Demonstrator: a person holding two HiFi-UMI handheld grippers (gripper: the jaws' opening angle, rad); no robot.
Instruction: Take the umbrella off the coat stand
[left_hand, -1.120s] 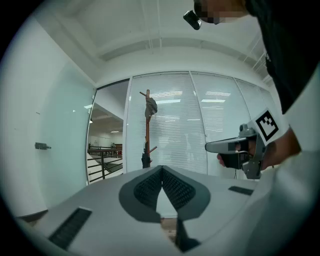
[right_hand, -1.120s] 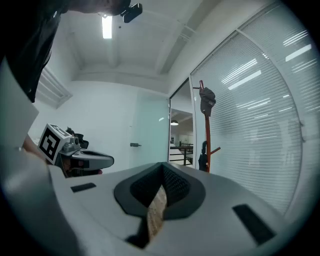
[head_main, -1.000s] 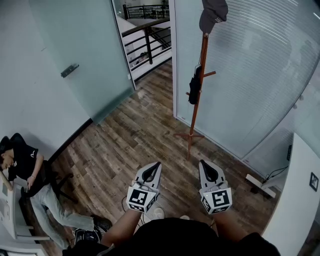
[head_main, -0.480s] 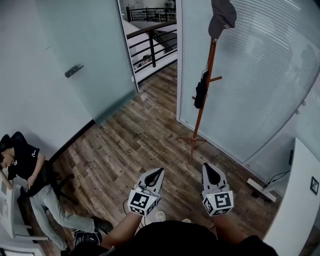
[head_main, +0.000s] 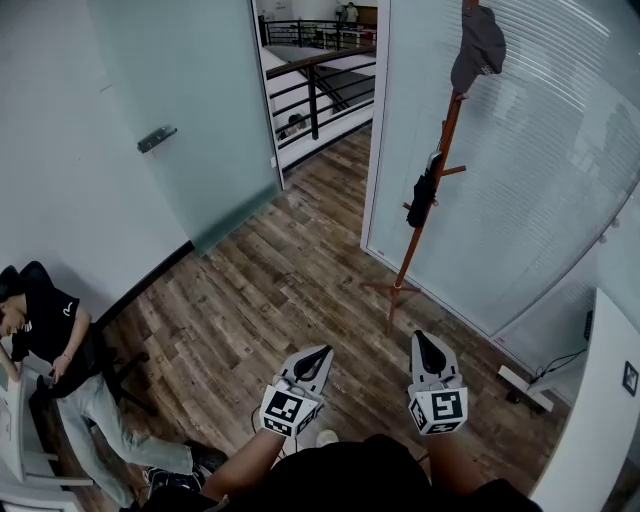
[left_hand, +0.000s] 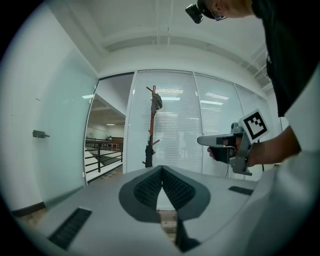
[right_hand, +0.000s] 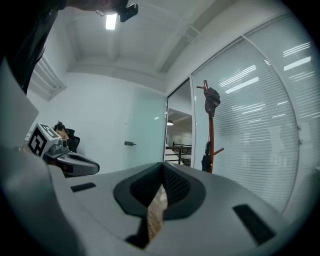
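A wooden coat stand (head_main: 432, 190) rises in front of the glass wall, well ahead of both grippers. A folded black umbrella (head_main: 423, 200) hangs from a peg halfway up it, and a dark cap (head_main: 478, 50) sits on top. The left gripper view shows the umbrella (left_hand: 148, 154) small and far off, as does the right gripper view (right_hand: 207, 161). My left gripper (head_main: 322, 352) and right gripper (head_main: 419, 337) are held side by side, low in the head view, pointing at the stand. Both are shut with nothing between their tips.
A frosted glass door (head_main: 158, 138) stands open at the left of a doorway with a black railing (head_main: 320, 90) beyond. A person (head_main: 45, 335) sits at the far left. A white cabinet (head_main: 600, 400) is at the right, with a power strip (head_main: 525, 385) on the wooden floor.
The coat stand has slid to the right and a little up in the head view. Both grippers sit lower in the frame, still shut and empty.
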